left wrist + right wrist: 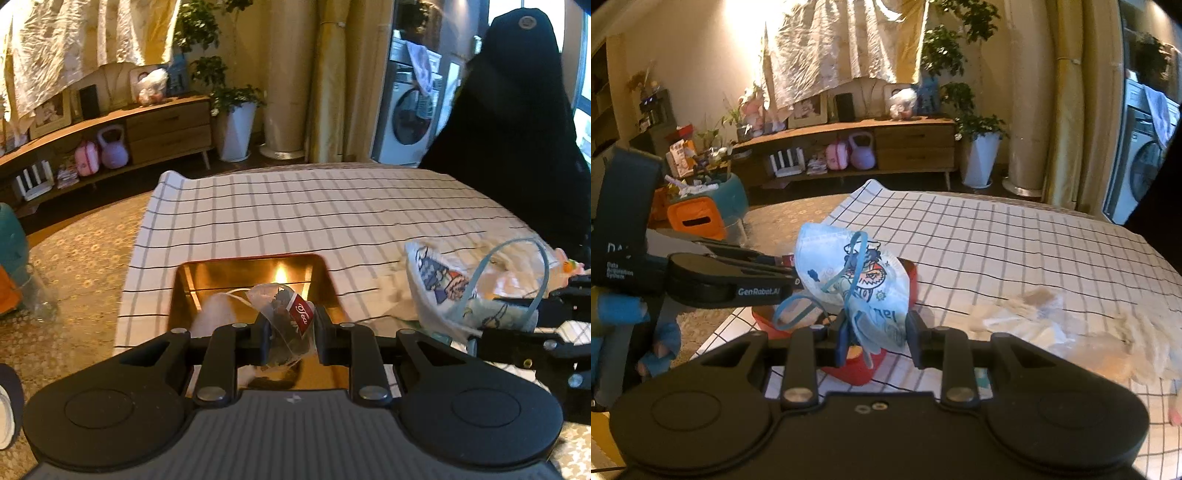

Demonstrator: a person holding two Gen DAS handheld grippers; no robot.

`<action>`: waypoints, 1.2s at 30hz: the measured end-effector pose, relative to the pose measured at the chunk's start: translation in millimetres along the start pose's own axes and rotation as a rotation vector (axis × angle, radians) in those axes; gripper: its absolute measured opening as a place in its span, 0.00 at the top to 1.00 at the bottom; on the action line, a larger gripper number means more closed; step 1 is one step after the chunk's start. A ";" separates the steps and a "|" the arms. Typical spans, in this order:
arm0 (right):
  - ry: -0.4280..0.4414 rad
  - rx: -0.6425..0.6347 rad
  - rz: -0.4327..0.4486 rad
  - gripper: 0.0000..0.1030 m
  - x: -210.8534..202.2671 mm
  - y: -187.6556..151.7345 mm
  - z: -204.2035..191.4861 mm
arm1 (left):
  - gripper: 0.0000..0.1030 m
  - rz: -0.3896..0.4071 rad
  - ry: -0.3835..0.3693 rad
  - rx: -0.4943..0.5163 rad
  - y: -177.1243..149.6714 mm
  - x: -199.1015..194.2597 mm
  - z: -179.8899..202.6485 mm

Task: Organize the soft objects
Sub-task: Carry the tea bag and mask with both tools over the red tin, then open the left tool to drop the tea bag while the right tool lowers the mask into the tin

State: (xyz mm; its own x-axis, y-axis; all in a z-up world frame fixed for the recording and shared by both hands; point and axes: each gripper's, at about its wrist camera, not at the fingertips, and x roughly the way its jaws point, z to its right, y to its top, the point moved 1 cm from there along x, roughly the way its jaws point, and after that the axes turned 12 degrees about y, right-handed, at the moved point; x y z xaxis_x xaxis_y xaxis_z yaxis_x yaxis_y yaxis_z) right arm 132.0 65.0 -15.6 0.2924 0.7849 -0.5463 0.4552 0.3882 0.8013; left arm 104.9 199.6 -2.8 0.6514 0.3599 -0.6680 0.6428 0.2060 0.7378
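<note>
My left gripper (290, 338) has its jaws pinching a tea bag (286, 332), a clear mesh pouch of dark leaves with a red tag reading "Tea" folded against it and a white string trailing off to the left. The bag hangs between my fingertips directly over the red tray (192, 284), whose shiny inner floor glares gold with reflected light; I cannot tell whether the pouch touches the tray or sits just above it. The tray rests on the near left part of the desk (295, 214), which is covered with a white cloth crossed by thin dark grid lines. My right gripper (875, 338) has its jaws pinching a child's face mask (849, 273), pale blue with cartoon figures printed on it, its blue ear loops dangling loose to the left and over the front. From the right wrist view the mask is held up in front of the red tray (912, 277), with my left gripper (786, 271) reaching in from the left beside it. To the right on the cloth lies a blurred heap of pale soft things (1071, 325); what they are I cannot make out.
</note>
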 end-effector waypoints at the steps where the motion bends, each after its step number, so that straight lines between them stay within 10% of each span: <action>1: 0.007 0.003 -0.009 0.71 6.7 1.6 -0.9 | 0.78 -0.004 0.007 -0.003 0.4 3.5 -4.3; 12: -0.005 -0.046 -0.130 0.71 75.5 6.3 -8.2 | 0.78 -0.039 0.087 -0.041 15.0 56.3 -46.4; 36: -0.033 -0.102 -0.299 0.70 164.2 -0.4 -8.3 | 0.78 -0.212 -0.004 0.055 15.0 164.7 -16.7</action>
State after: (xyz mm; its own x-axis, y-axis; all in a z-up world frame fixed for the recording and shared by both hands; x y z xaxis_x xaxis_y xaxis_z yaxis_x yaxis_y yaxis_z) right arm 172.8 197.7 -103.6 0.1862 0.6130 -0.7678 0.4385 0.6475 0.6232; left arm 215.1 277.1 -100.1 0.5011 0.3105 -0.8078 0.7862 0.2267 0.5748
